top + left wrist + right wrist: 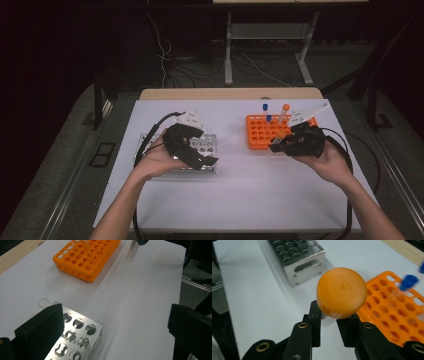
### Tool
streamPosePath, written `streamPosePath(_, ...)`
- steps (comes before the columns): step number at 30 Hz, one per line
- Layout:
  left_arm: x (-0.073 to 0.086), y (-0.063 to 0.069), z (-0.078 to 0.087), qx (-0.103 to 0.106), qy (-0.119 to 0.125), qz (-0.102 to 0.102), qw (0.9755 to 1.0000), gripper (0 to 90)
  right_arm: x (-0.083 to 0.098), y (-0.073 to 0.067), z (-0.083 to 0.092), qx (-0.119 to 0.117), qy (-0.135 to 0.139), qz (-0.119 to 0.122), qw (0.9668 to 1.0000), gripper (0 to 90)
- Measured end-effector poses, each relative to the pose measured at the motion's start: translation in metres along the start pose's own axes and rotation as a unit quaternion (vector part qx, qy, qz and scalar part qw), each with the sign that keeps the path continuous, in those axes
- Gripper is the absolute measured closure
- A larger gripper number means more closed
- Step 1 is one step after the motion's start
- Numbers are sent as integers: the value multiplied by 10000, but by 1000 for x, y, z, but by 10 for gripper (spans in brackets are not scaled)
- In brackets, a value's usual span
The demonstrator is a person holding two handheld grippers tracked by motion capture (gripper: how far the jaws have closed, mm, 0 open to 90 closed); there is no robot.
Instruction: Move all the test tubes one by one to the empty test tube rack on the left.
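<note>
My right gripper (329, 315) is shut on a clear tube with an orange cap (341, 292), gripping it just under the cap. In the high view that gripper (278, 145) holds the orange-capped tube (281, 135) above the front edge of the orange rack (257, 131). The same tube (131, 251) hangs above the table in the left gripper view. My left gripper (206, 147) hovers over the metal rack (207, 167). Its jaws (115, 322) stand wide apart with nothing between them, and the metal rack (80, 332) lies below.
Two blue-capped tubes (265, 107) and one orange-capped tube (285, 107) stand in the orange rack (392, 312). A clear tube rim (44, 302) shows beside the metal rack (297, 255). White table surface (240, 190) stretches between the racks and toward me.
</note>
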State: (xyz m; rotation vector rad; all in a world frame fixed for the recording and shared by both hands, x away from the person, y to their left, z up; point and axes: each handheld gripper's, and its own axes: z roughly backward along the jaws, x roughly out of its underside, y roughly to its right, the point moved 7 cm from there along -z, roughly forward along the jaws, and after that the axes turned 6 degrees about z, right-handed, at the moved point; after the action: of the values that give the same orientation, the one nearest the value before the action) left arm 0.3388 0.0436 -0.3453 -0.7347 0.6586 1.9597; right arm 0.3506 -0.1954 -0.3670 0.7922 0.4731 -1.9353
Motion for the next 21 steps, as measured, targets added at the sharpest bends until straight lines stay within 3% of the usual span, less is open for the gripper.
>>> streamPosePath(7, -9, 16, -9, 187, -129, -301, 9993, 15, -7, -26, -18, -340, -192, 279, 9988, 734)
streamPosePath(21, -16, 37, -24, 566, -318, -614, 9960, 143, -22, -69, -50, -819, -372, 780, 9929, 734)
